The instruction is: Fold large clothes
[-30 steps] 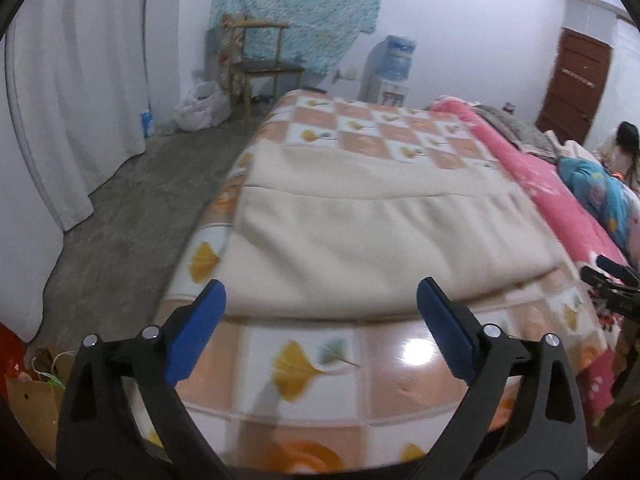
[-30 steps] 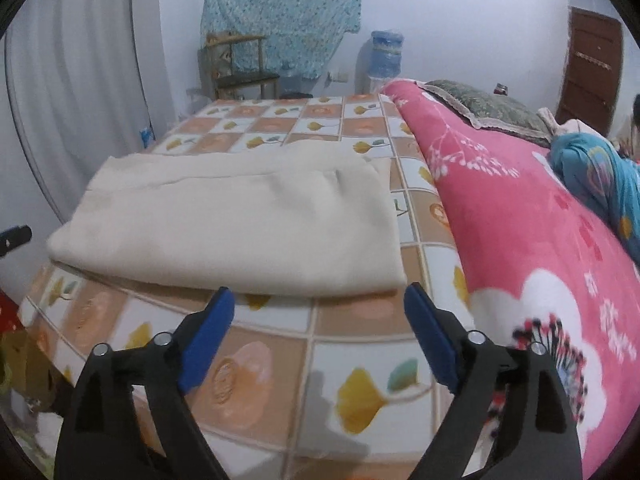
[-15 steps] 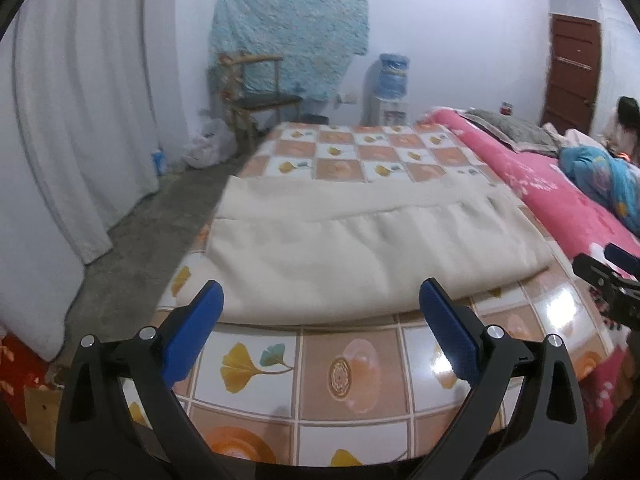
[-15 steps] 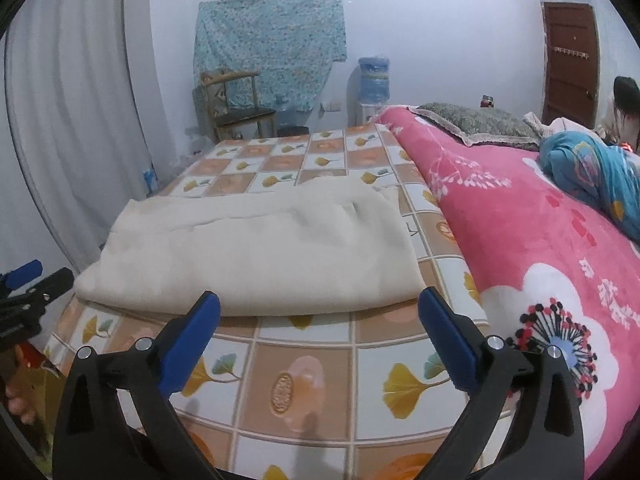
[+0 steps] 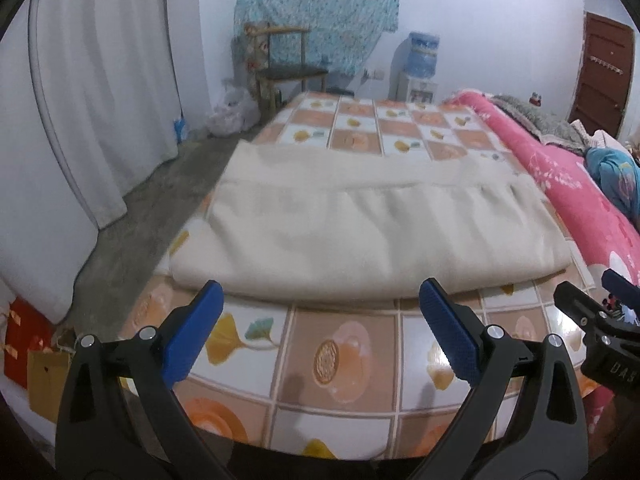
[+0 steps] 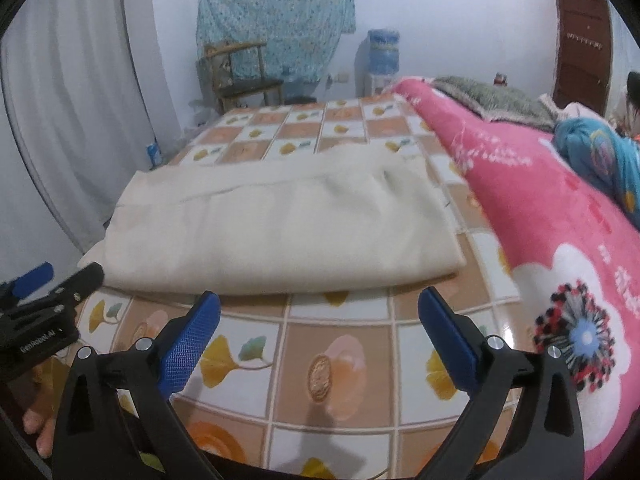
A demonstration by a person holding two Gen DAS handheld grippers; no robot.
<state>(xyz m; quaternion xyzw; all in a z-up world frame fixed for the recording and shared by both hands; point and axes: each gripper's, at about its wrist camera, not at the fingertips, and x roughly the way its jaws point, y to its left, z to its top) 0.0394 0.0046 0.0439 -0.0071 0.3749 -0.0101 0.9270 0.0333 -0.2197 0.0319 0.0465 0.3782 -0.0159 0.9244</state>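
**Cream cloth folded flat on bed, both grippers clear of it**

Cream cloth (image 5: 360, 236) lies folded into a wide, thick rectangle across the tiled sheet (image 5: 340, 360) of the bed; one layer edge runs across its far part; near fold rounded, just short of the bed's near edge; nothing on top of it.

Left gripper (image 5: 320, 320): jaws spread wide, nothing between them, hovering over bare sheet just in front of the cloth, not touching it.

Right gripper (image 6: 320, 322): jaws have just been opening and now stand at full spread, empty; also just in front of the cloth, apart from it.

Pink blanket (image 6: 540, 216) lies right of the cloth, just beside its right end; white curtain (image 5: 100, 92) left of the cloth, past a strip of floor; chair (image 5: 284, 68) and water dispenser (image 5: 418, 68) against the wall beyond the cloth.
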